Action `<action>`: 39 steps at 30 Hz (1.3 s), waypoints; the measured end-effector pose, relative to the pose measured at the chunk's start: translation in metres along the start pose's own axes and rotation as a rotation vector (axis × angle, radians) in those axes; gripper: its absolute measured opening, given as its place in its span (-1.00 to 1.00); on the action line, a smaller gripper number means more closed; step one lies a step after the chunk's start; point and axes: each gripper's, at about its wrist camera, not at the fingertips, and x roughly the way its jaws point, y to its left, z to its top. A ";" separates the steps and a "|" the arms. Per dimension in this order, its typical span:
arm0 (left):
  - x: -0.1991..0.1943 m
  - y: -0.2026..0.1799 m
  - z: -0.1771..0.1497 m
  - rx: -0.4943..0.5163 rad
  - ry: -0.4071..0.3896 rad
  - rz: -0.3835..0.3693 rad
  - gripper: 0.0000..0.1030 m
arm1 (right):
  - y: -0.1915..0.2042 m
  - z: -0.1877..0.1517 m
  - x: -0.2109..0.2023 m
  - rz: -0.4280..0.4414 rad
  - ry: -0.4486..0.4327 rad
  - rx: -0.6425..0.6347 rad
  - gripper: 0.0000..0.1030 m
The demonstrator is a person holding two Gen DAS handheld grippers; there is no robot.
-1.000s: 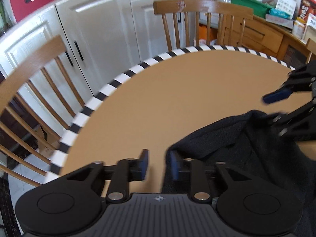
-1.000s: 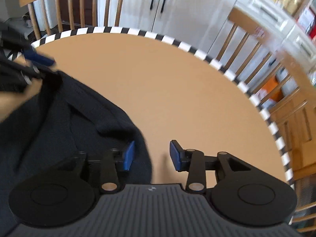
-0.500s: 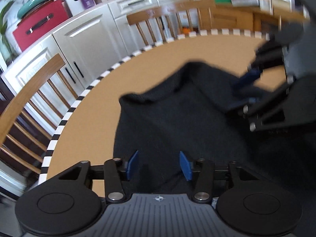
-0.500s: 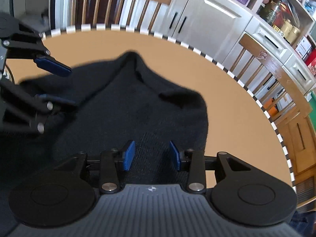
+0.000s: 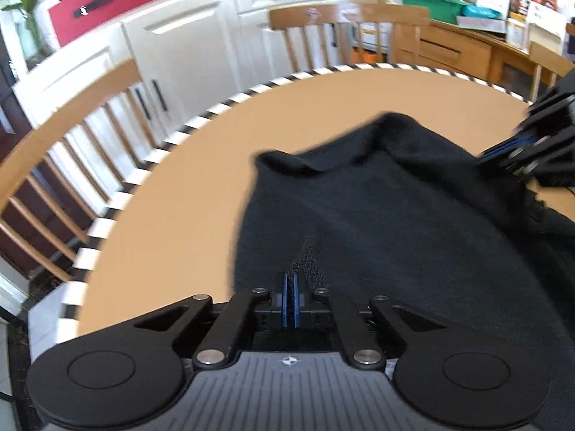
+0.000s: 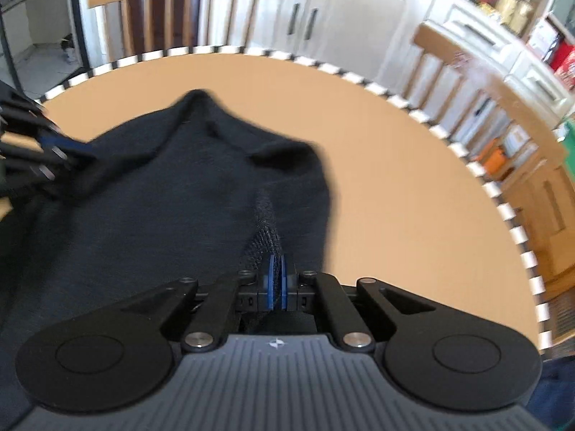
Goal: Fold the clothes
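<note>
left view: red case (image 5: 95,1) | right view: doorway (image 6: 43,18)

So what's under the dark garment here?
The tan table with its striped rim; its surface under the dark garment is covered. Both grippers pinch the cloth.

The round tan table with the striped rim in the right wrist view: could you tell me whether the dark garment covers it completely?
No, the dark garment leaves the table's right side bare.

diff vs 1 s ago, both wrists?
Both jaws have just been closing: left gripper and right gripper each now pinch the near edge of the dark garment, which earlier lay beside or under the open jaws. Garment still on the table.
</note>
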 end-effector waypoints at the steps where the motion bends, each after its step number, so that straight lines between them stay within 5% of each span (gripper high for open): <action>1: -0.001 0.009 0.001 0.002 -0.002 0.022 -0.93 | -0.012 0.001 0.000 -0.030 0.002 0.000 -0.93; 9: 0.020 0.089 0.017 -0.086 0.012 0.172 -0.94 | -0.094 0.013 0.020 -0.197 0.056 0.095 -0.94; 16: 0.053 0.120 0.021 -0.133 0.080 0.247 -0.96 | -0.101 0.015 0.064 -0.274 0.134 0.061 -0.78; 18: 0.039 0.129 0.018 -0.157 0.026 0.244 -0.93 | -0.099 0.013 0.060 -0.320 0.079 0.017 -0.70; 20: 0.022 0.129 0.017 -0.155 -0.074 0.173 -0.93 | -0.091 0.011 0.042 -0.292 -0.050 -0.007 -0.61; 23: 0.017 0.103 0.022 -0.025 -0.146 0.004 -0.56 | -0.064 0.013 0.031 -0.128 -0.167 -0.079 -0.36; 27: 0.041 0.053 0.024 0.289 -0.176 -0.020 -0.48 | -0.017 0.014 0.052 -0.110 -0.195 -0.313 -0.38; 32: 0.077 0.032 0.032 0.405 -0.156 -0.075 -0.38 | 0.000 0.018 0.078 -0.105 -0.163 -0.468 -0.48; 35: 0.094 0.031 0.037 0.430 -0.147 -0.094 -0.46 | -0.004 0.021 0.091 -0.098 -0.127 -0.512 -0.65; 38: 0.106 0.036 0.043 0.383 -0.116 -0.167 -0.94 | -0.004 0.027 0.103 -0.089 -0.117 -0.527 -0.65; 39: 0.109 0.037 0.045 0.376 -0.109 -0.179 -0.96 | -0.004 0.029 0.105 -0.080 -0.116 -0.526 -0.73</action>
